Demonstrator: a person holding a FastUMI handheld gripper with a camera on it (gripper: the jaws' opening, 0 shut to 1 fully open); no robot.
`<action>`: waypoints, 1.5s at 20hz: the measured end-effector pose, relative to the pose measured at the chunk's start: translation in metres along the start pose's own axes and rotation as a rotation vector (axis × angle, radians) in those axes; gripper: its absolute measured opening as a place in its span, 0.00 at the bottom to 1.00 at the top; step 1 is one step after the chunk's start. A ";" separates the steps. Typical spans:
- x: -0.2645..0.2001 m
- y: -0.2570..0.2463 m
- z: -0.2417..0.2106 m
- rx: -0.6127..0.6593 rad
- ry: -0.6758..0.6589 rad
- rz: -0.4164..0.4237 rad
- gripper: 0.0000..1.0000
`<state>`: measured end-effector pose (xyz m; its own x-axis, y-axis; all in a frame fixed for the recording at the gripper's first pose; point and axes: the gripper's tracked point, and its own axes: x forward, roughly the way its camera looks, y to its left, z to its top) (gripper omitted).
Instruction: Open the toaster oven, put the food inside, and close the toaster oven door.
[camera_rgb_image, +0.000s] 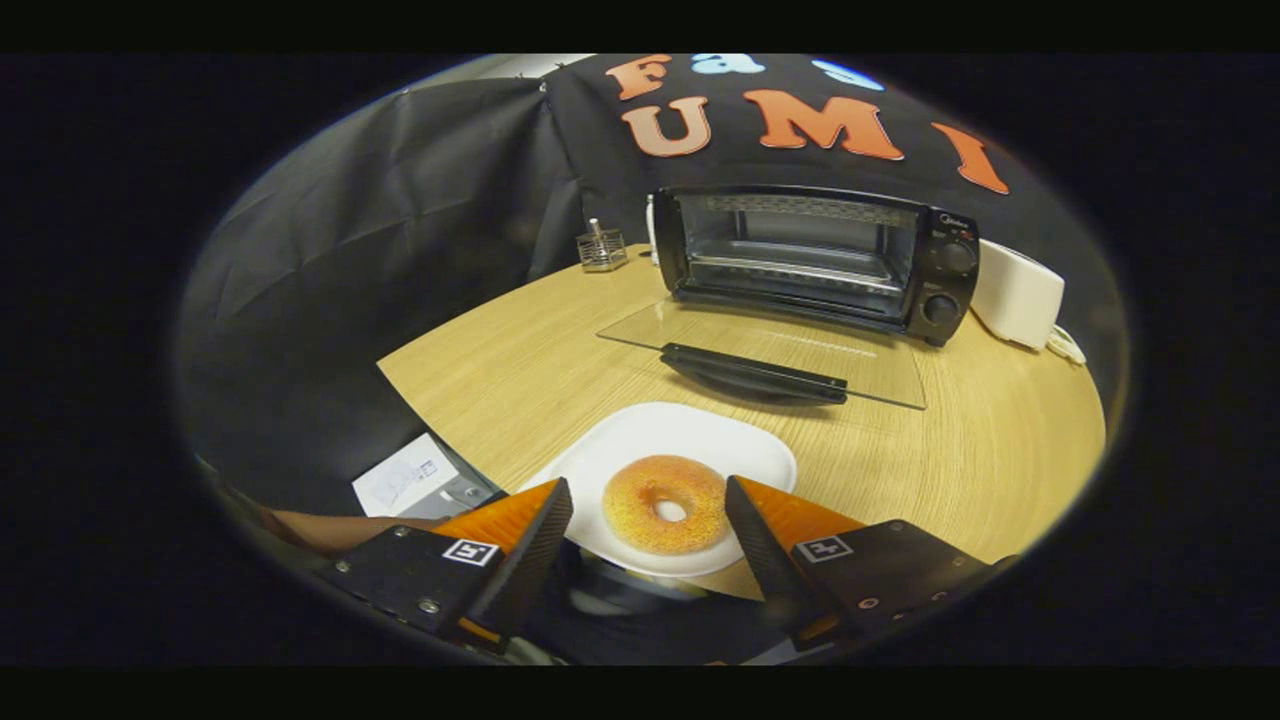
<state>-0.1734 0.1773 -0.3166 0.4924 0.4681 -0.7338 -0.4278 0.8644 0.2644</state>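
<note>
Far left, off the table (480, 400) edge, I see a white paper (400, 478) lying low beside the wood. Moving in, a small wire holder (601, 247) stands at the back of the table, just left of the oven (815, 258). My gripper (648, 497) is spread wide, fingers apart, holding nothing; the left finger (535, 545) sits just beside the plate (690, 435), touching nothing I can make out. Between the fingers lies the donut (667, 505), sugared, flat on the white plate at the table's near edge, with a gap on each side of it. Beyond the plate, the oven door (770, 355) is folded down flat over the table, its dark handle (752, 373) facing me, and the cavity stands open with a rack inside. Two knobs (948, 283) sit on the oven's right side. Just right of the oven is a white box (1016, 293), close against it.
</note>
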 end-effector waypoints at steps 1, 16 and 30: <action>0.002 0.000 -0.001 -0.006 0.003 -0.004 0.91; 0.007 -0.027 0.045 0.203 -0.141 -0.047 0.40; 0.059 -0.054 0.193 0.648 -0.437 0.101 0.26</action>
<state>0.0250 0.1936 -0.2528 0.7854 0.4637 -0.4100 -0.0253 0.6859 0.7272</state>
